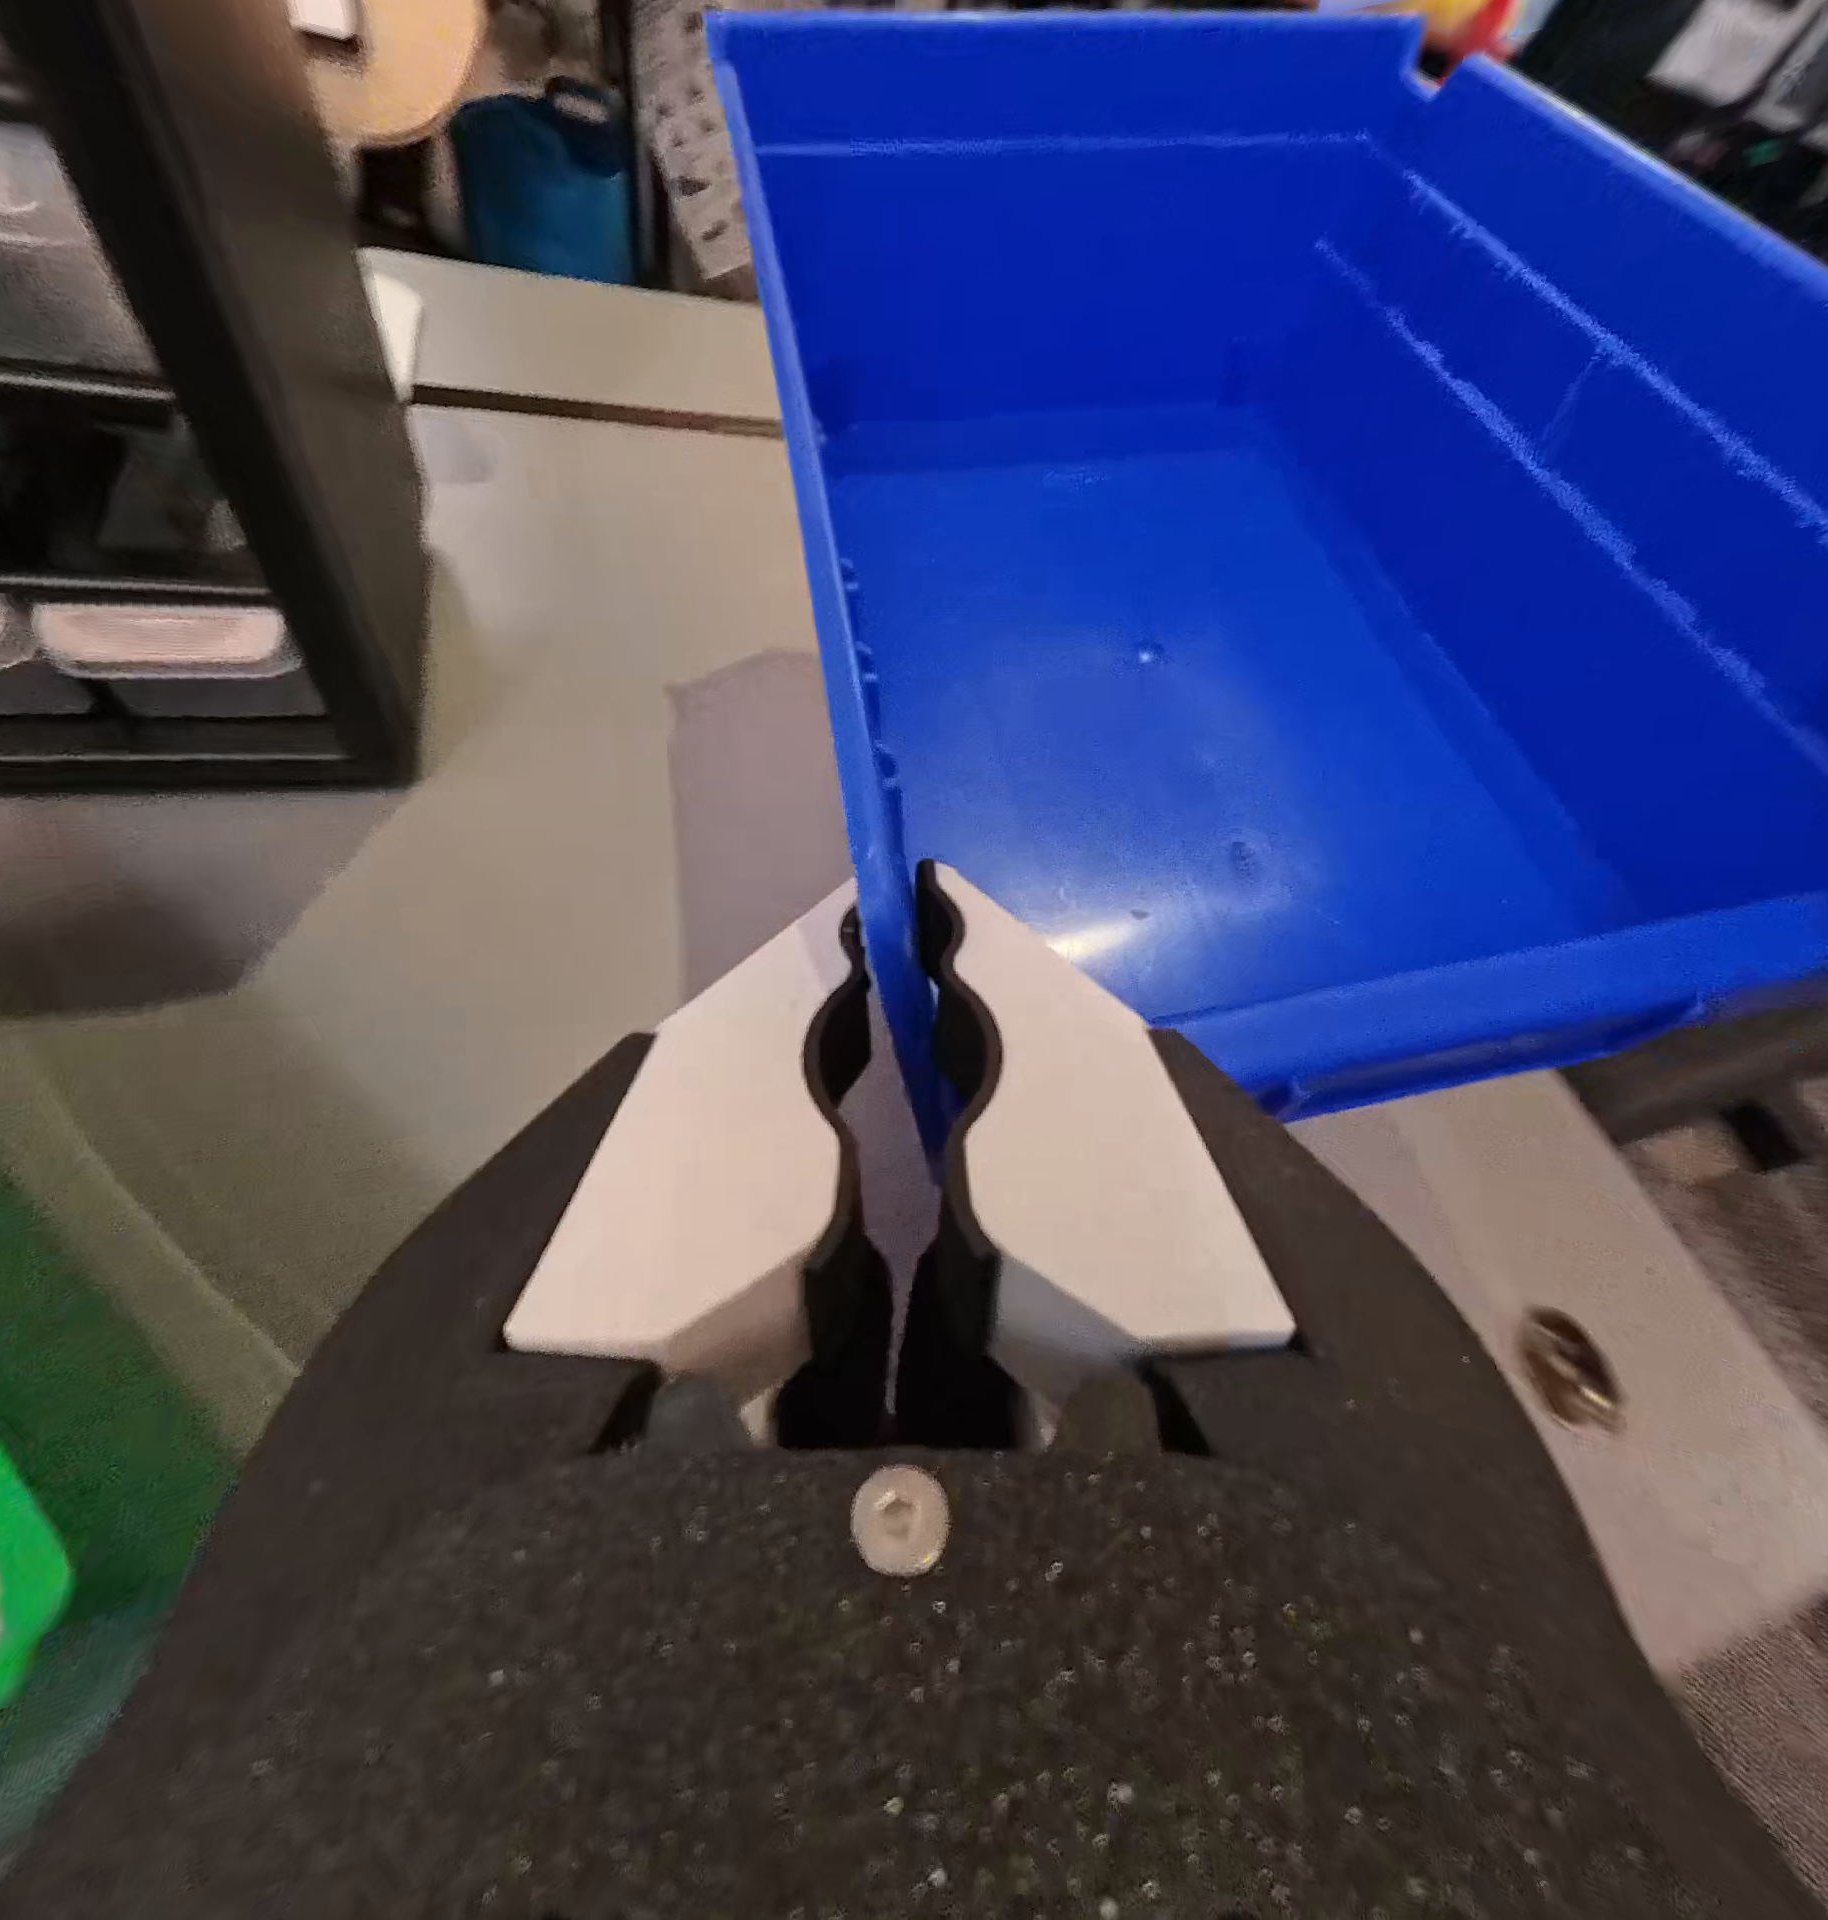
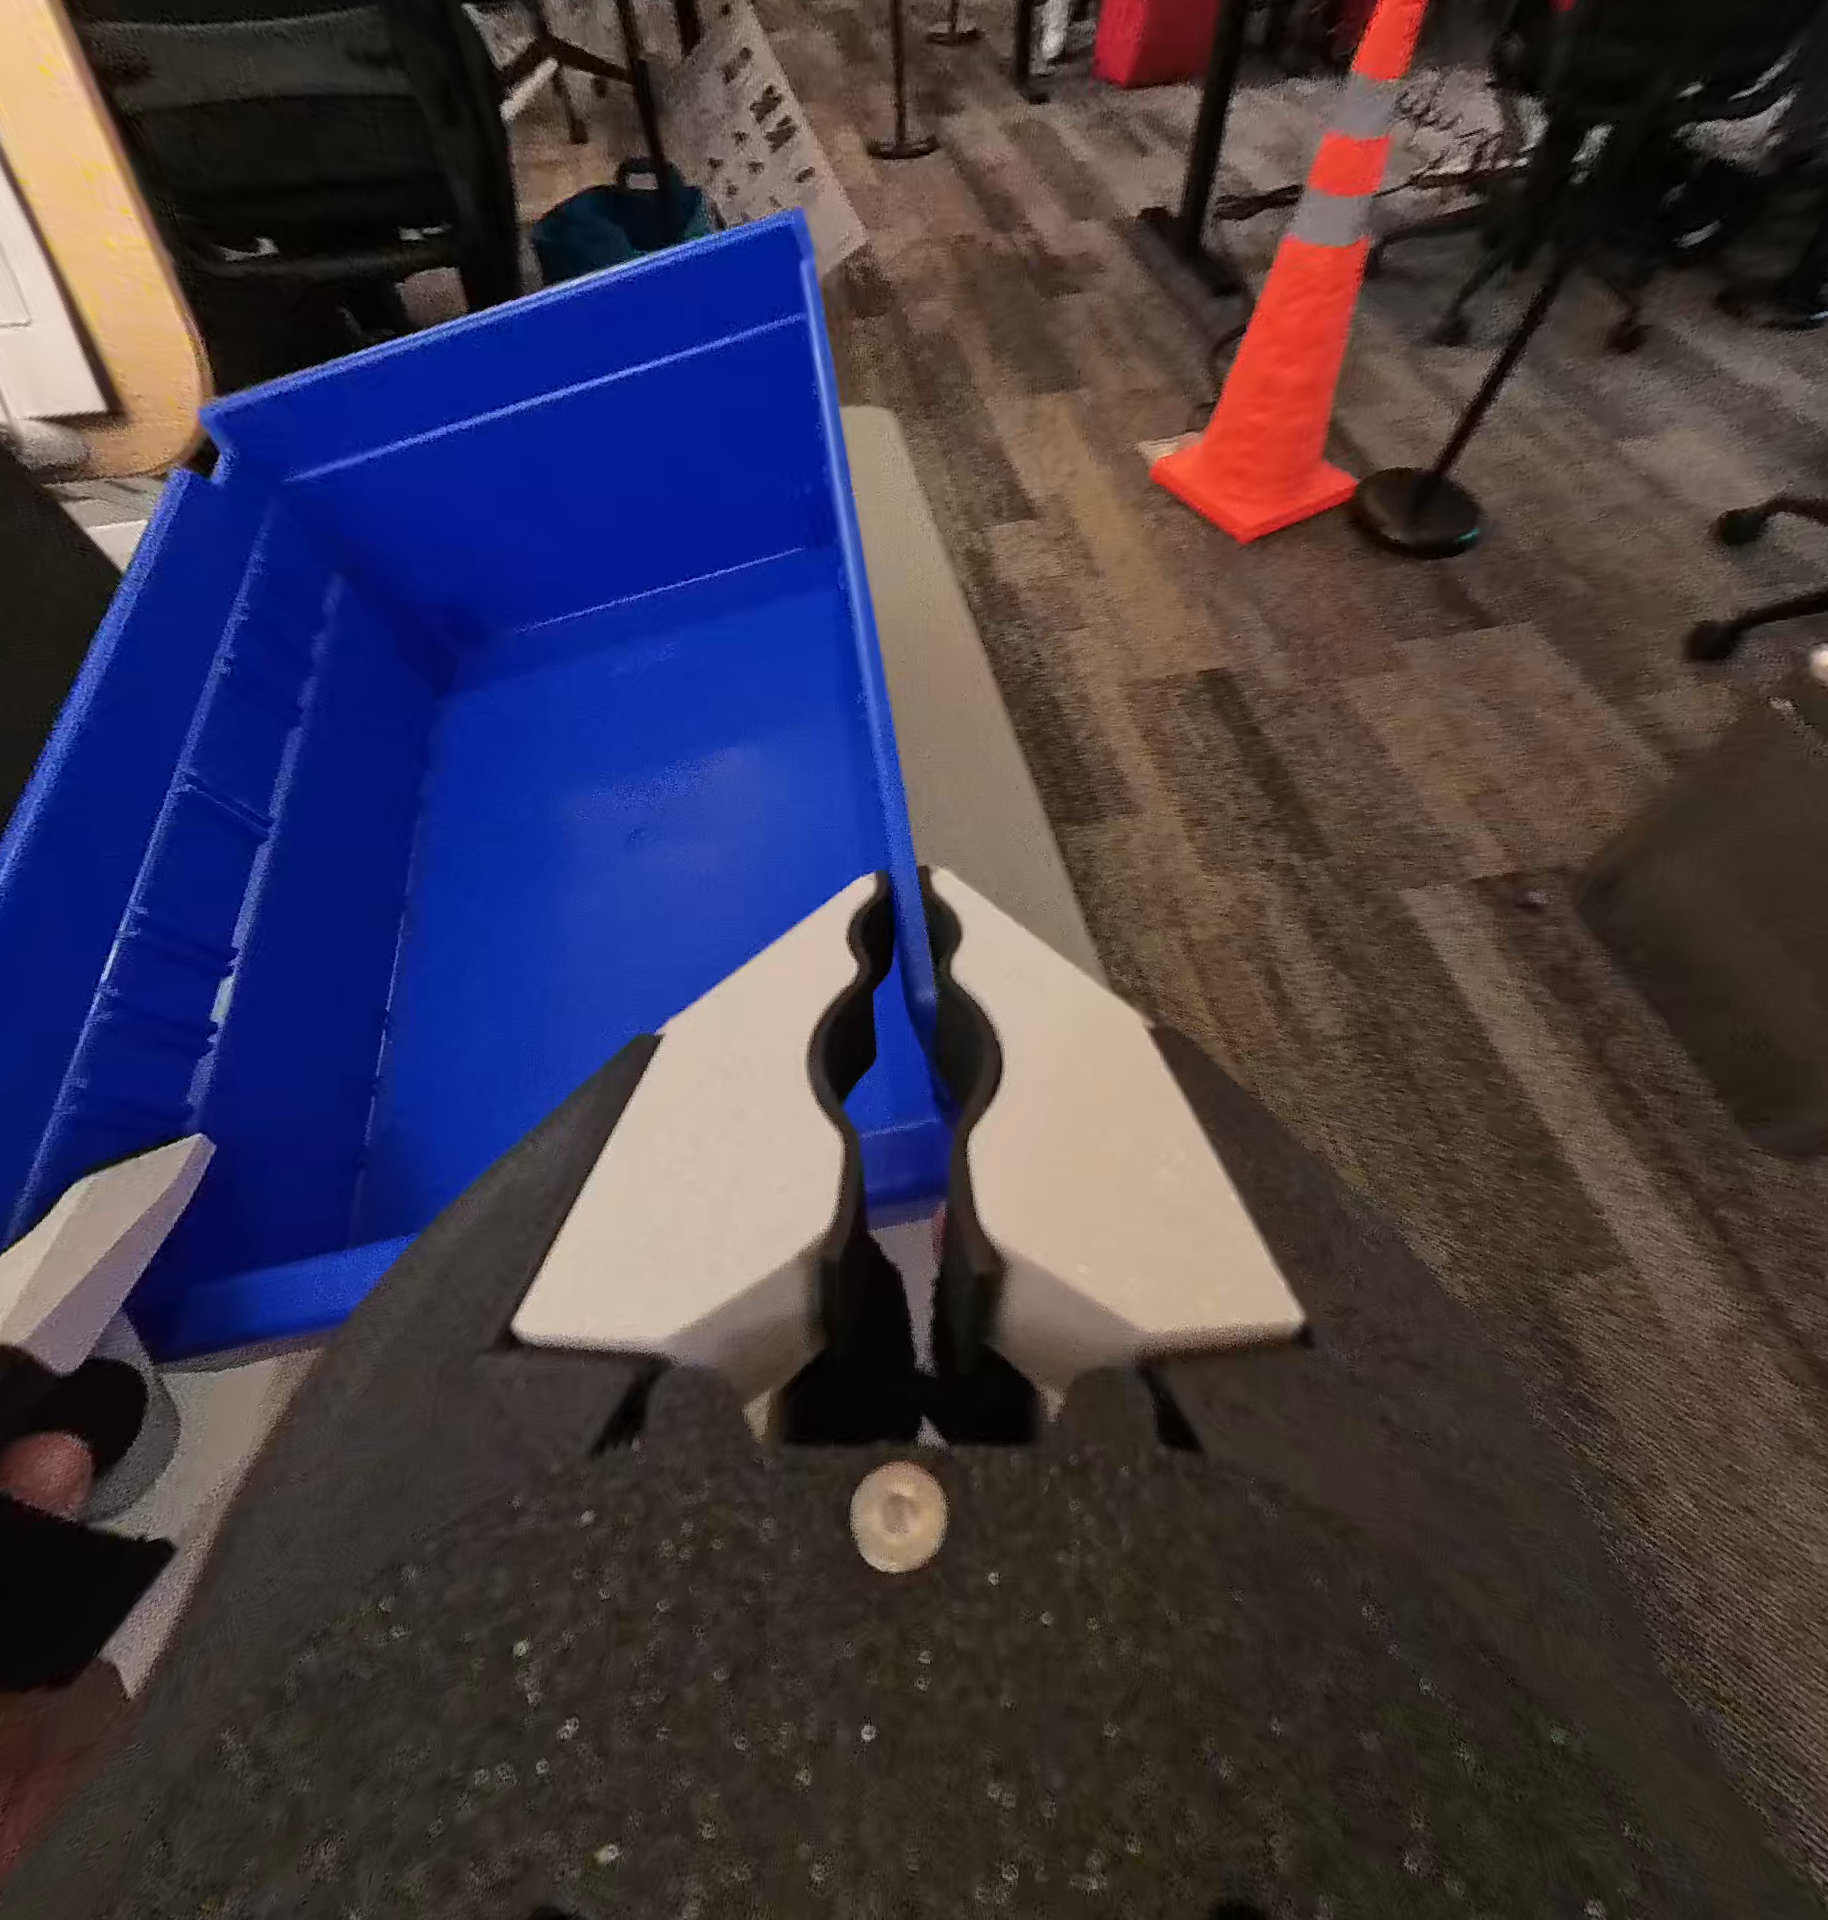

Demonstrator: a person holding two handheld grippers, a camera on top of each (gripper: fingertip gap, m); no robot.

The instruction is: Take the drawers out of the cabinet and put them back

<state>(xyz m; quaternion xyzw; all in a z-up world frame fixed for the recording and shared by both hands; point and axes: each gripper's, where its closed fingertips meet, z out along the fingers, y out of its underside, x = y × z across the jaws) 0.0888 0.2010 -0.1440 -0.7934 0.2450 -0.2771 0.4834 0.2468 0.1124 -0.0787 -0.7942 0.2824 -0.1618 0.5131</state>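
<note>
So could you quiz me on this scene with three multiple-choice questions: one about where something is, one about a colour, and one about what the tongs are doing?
1. Where does the orange cone stand?
A. On the carpeted floor
B. Inside the drawer
C. On top of the cabinet

2. What colour is the drawer being carried?
A. Green
B. Blue
C. Black

3. What are the left tongs and right tongs doing?
A. Both hang open, holding nothing
B. Only one grips the drawer
C. Each is shut on a side wall of the drawer

Answers:
1 A, the right wrist view shows the cone on the carpet beyond the table.
2 B, both views show a bright blue, empty bin.
3 C, in each view a blue wall runs between that pair's fingers.
</note>
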